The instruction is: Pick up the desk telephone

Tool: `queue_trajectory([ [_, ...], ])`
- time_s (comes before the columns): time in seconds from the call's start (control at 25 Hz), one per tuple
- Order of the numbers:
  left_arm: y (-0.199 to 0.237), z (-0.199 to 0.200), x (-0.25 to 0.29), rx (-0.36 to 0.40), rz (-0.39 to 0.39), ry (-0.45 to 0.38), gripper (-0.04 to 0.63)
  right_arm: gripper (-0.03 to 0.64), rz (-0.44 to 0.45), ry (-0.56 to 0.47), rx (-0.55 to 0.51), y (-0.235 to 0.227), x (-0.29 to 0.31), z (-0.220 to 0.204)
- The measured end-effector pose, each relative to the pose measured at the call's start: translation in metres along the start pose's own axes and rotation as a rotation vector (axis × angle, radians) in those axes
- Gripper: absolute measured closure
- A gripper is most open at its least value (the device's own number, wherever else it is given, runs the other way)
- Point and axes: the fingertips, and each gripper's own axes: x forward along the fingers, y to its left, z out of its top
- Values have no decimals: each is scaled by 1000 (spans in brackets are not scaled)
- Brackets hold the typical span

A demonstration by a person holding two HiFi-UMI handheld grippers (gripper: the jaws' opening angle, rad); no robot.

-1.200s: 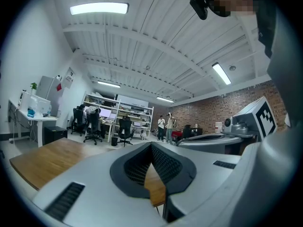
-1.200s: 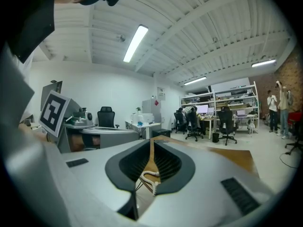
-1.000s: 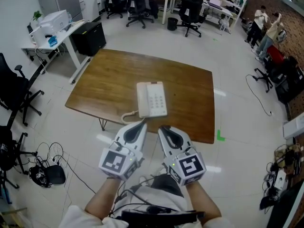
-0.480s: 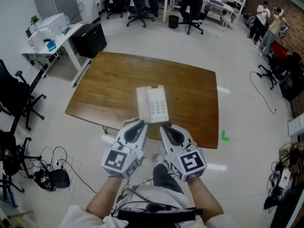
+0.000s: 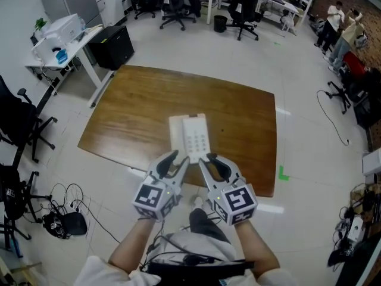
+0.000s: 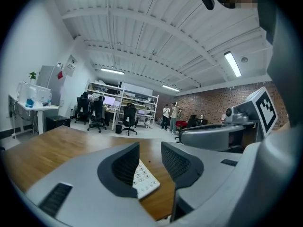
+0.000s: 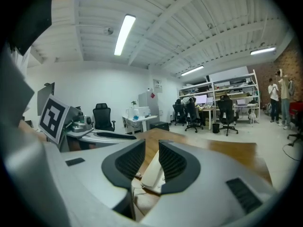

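**Desk telephone – handling notes**

The desk telephone (image 5: 190, 136) lies flat on the wooden table (image 5: 137, 106), close to the near edge, with its long axis pointing away from me. The handset (image 5: 177, 133) rests in its cradle on the left and the keypad (image 5: 197, 137) is on the right.

I judge the shell to be rigid moulded plastic, light to moderate in weight, with smooth sides that give the pads little friction. The handset appears to sit loose – held to the base only by the cord (image 7: 137, 175) – so any tilt could tip it out. The safest hold looks to be the base itself, one gripper on each long side or near corner, lifted level. A grip that also traps the handset against the base would be better.

The left gripper (image 5: 177, 159) hovers just short of the telephone's near-left corner. Its jaws are opening, with nothing pinched between them; the keypad shows beyond the gap.

The right gripper (image 5: 209, 159) sits just beside it at the near-right corner. Its jaws are also opening and empty, with the telephone's near end visible past them.
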Motion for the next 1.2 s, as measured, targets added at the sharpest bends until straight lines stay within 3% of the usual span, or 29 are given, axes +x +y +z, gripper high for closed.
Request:
queue_trajectory([
  [0.08, 4, -7, 7, -16, 9, 30, 401, 515, 2, 17, 3, -7, 6, -4],
  [0.16, 9, -15, 12, -20, 20, 64, 393, 459, 9, 37, 9, -12, 14, -10],
  [0.44, 36, -36, 31, -58, 71, 107, 359, 441, 21, 97, 37, -35, 38, -32],
  [0.52, 42, -46, 37, -75, 76, 138, 291, 393, 26, 119, 51, -43, 45, -39],
  [0.72, 61, -78, 49, -116, 107, 219, 285, 393, 32, 154, 109, -59, 60, -55],
  [0.8, 70, -93, 55, -161, 120, 255, 249, 388, 46, 187, 135, -65, 68, -67],
  [0.88, 80, -108, 62, -196, 136, 297, 249, 350, 59, 230, 149, -71, 75, -80],
  [1.04, 97, -132, 74, -246, 167, 362, 247, 350, 67, 291, 180, -82, 86, -104],
  [1.12, 104, -140, 79, -264, 177, 393, 199, 312, 74, 317, 210, -88, 93, -113],
  [1.2, 111, -147, 82, -272, 189, 425, 198, 308, 78, 341, 236, -93, 100, -122],
])
